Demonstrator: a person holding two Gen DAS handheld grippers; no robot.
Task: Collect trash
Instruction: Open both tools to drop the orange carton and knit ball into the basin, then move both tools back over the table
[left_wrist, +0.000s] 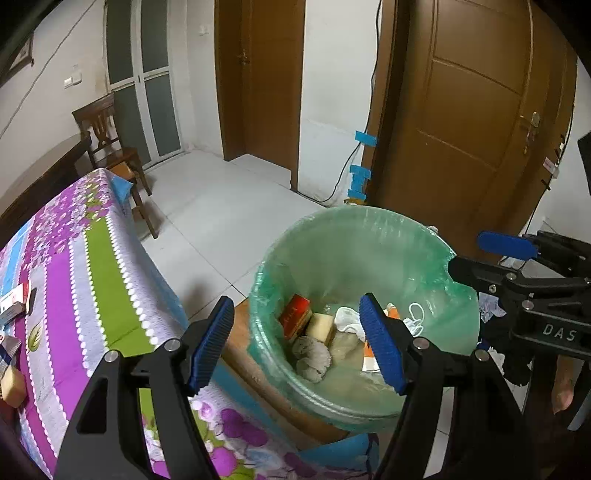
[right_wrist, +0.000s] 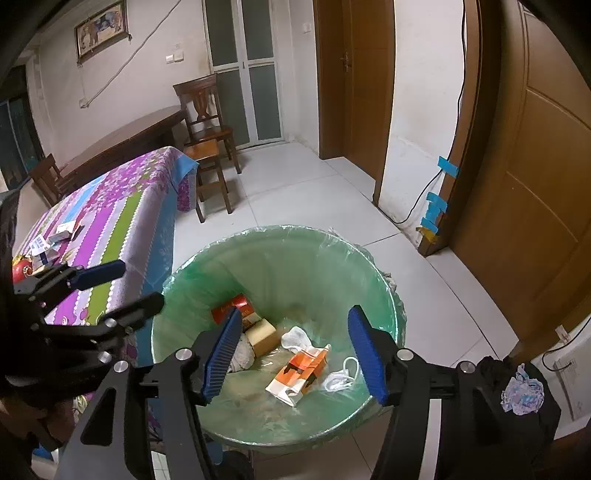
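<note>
A bin with a green liner (left_wrist: 332, 251) (right_wrist: 295, 258) stands beside the table. In it lie a red box (left_wrist: 295, 314) (right_wrist: 236, 306), a tan block (right_wrist: 263, 338), an orange and white carton (right_wrist: 301, 373), white cloth (right_wrist: 297, 338) and a face mask (right_wrist: 341, 378). My left gripper (left_wrist: 299, 343) is open and empty over the bin's near rim. My right gripper (right_wrist: 295, 354) is open and empty above the bin. The right gripper also shows at the right of the left wrist view (left_wrist: 480, 254), and the left gripper at the left of the right wrist view (right_wrist: 129, 284).
A table with a purple and green floral cloth (left_wrist: 92, 280) (right_wrist: 110, 214) holds small boxes (right_wrist: 55, 240) and a tan block (left_wrist: 13, 384). Wooden chairs (right_wrist: 207, 122) stand behind it. A brown door (left_wrist: 472, 110) and taped cable (right_wrist: 437, 199) are on the right.
</note>
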